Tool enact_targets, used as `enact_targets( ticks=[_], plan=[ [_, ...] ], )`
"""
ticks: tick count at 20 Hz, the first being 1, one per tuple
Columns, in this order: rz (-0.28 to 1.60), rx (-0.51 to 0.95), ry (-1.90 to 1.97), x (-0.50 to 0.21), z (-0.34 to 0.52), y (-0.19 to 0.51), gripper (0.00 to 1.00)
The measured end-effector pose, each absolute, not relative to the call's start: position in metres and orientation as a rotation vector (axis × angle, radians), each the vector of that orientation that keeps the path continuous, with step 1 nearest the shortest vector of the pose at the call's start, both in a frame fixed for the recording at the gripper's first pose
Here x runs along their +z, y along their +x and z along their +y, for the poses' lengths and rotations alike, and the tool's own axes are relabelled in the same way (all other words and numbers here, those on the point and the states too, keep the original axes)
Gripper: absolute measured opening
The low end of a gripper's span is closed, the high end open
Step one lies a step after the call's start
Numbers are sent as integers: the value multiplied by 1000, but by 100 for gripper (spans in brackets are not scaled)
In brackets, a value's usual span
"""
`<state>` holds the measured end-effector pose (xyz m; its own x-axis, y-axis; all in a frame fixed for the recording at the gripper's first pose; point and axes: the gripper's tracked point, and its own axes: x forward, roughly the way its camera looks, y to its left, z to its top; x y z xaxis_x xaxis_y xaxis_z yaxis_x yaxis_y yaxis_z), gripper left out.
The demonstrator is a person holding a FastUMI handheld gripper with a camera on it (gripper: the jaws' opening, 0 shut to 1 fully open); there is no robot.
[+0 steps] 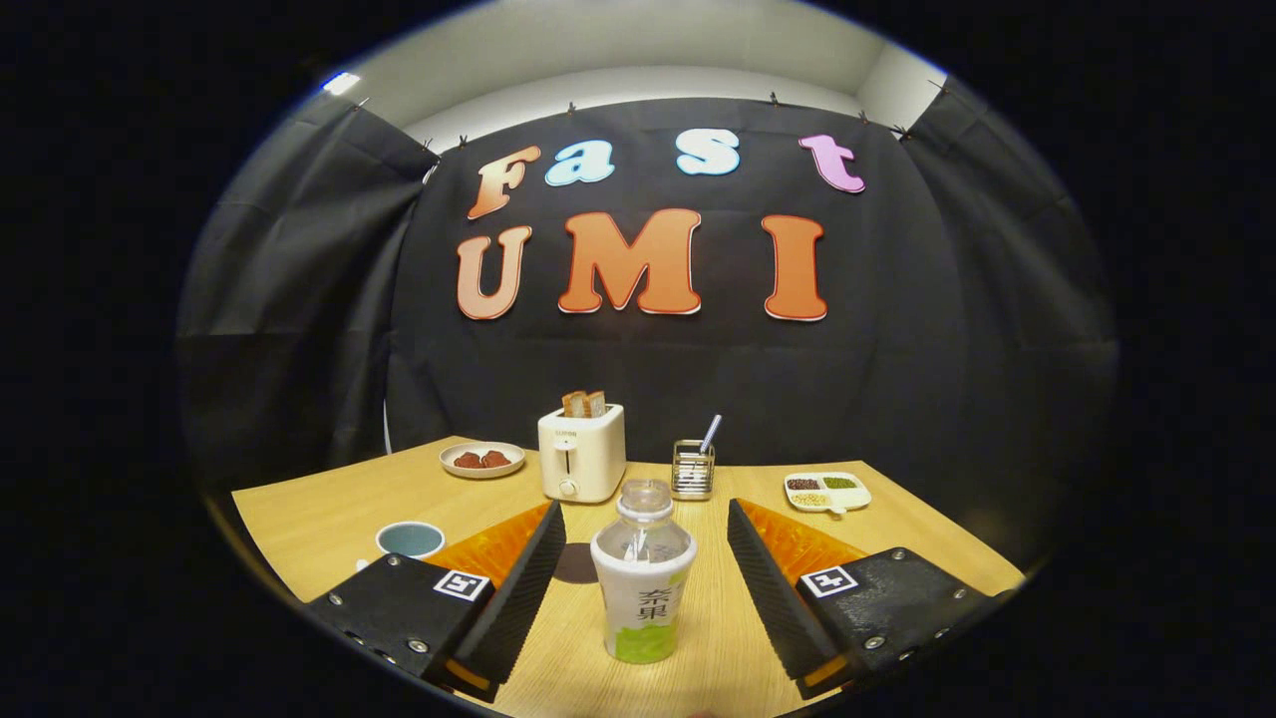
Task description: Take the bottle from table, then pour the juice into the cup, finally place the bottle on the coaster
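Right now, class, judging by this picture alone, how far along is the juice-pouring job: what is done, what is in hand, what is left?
Done: nothing yet; the bottle stands upright on the table, cap on. In hand: the hand-held gripper is open, its fingers either side of the bottle, neither pressing it. Left: grasp and lift, pour into the cup beyond the left finger, then set the bottle on the dark coaster beside it.

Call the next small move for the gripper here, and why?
Probably close the jaws on the juice bottle. It stands upright on the wooden table, right between the gripper's open jaws with a gap on each side, so nothing grips it yet. The cup and the dark coaster sit just beyond the left jaw, both waiting on a secured bottle.
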<state>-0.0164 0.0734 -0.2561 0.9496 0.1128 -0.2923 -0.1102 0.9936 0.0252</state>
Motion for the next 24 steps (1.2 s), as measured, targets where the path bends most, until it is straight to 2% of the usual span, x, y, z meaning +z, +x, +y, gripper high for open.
enact_targets(
  ticks=[12,24],
  plan=[
    [399,81,60,-329,72,-10,97],
    [460,29,83,-360,77,-11,75]
  ],
)
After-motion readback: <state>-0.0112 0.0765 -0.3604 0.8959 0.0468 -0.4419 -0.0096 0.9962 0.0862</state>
